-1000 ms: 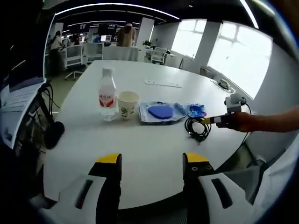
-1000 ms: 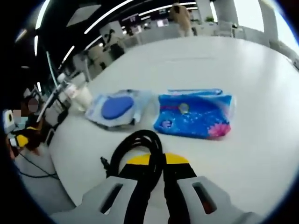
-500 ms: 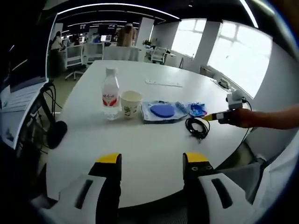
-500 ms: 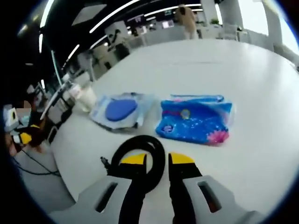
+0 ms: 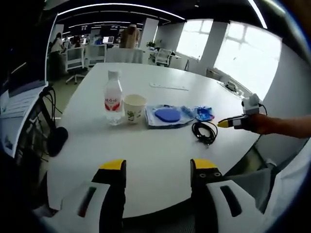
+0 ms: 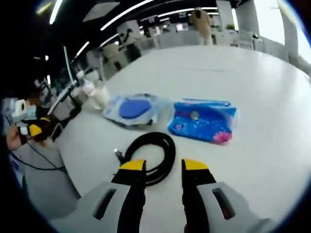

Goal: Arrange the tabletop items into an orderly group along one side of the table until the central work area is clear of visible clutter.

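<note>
While the left gripper view is taking in the clear plastic water bottle (image 5: 112, 98), the right gripper (image 6: 164, 167) is hovering open-jawed above the coiled black cable (image 6: 150, 156); the left gripper (image 5: 157, 167) is sitting open too.

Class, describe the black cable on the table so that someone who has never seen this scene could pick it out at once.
Start at the big white round table and find the row of items: bottle, paper cup, clear bag with a blue disc, blue patterned packet. The black cable lies at the row's packet end, nearer the table edge. It is the one black thing, wound into a loose coil.
</note>
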Demonstrator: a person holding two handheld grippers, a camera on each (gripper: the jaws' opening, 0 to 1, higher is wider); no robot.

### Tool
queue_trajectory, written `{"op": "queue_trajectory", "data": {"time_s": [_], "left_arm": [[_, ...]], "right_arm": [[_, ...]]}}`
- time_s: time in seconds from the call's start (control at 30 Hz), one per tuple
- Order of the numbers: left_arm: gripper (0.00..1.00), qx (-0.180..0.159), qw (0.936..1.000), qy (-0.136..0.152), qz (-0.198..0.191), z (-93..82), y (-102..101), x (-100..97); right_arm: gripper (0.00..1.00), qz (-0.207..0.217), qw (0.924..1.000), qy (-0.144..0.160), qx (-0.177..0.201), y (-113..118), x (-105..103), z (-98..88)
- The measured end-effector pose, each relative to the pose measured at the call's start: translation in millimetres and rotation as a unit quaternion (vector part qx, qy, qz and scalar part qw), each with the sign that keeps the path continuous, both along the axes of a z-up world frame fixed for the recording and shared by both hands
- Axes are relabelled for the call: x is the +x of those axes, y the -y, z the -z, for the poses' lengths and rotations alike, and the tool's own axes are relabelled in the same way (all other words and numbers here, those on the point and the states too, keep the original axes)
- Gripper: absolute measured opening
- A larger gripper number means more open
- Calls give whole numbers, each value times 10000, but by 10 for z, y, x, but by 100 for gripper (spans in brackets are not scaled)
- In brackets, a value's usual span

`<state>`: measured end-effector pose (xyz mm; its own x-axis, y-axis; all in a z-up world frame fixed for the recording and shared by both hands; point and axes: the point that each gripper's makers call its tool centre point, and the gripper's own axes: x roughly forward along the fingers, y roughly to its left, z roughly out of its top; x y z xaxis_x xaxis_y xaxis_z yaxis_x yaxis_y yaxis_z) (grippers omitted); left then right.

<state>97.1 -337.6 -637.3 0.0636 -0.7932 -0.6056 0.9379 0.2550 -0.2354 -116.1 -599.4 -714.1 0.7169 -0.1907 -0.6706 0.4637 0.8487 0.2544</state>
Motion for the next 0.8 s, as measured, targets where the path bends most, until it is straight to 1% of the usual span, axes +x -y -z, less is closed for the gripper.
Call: {"op": "queue_trajectory", "data": {"time_s": [0.1, 0.23, 0.33, 0.5, 0.6, 0.73, 0.77, 0.8], "left_arm": [[53, -53, 10000, 12, 10, -42, 12, 30], [53, -69, 9999, 39, 64, -49, 22, 49], [53, -85, 9999, 30, 93, -50, 31, 60], [54, -122, 9998, 14, 149, -68, 62, 73], [54, -154, 9998, 1, 156, -74, 82, 93], [54, -200, 9997, -37, 124, -81, 94, 97], [54, -209, 9997, -34, 123, -83, 95, 100], [54, -219, 9997, -30, 122, -84, 95, 101]], "right_arm": [[31, -56, 9999, 100, -46, -30, 17, -69], [38, -431, 9987, 154, -217, -158, 48, -203], [43, -512, 9980, 216, -286, -212, 43, -317], [49, -439, 9977, 359, -376, -228, -45, -512], [52, -386, 9977, 404, -391, -247, -111, -574], [55, -282, 9981, 397, -390, -274, -222, -610], [57, -251, 9979, 443, -409, -281, -236, -631], [58, -183, 9970, 597, -455, -282, -226, -682]]}}
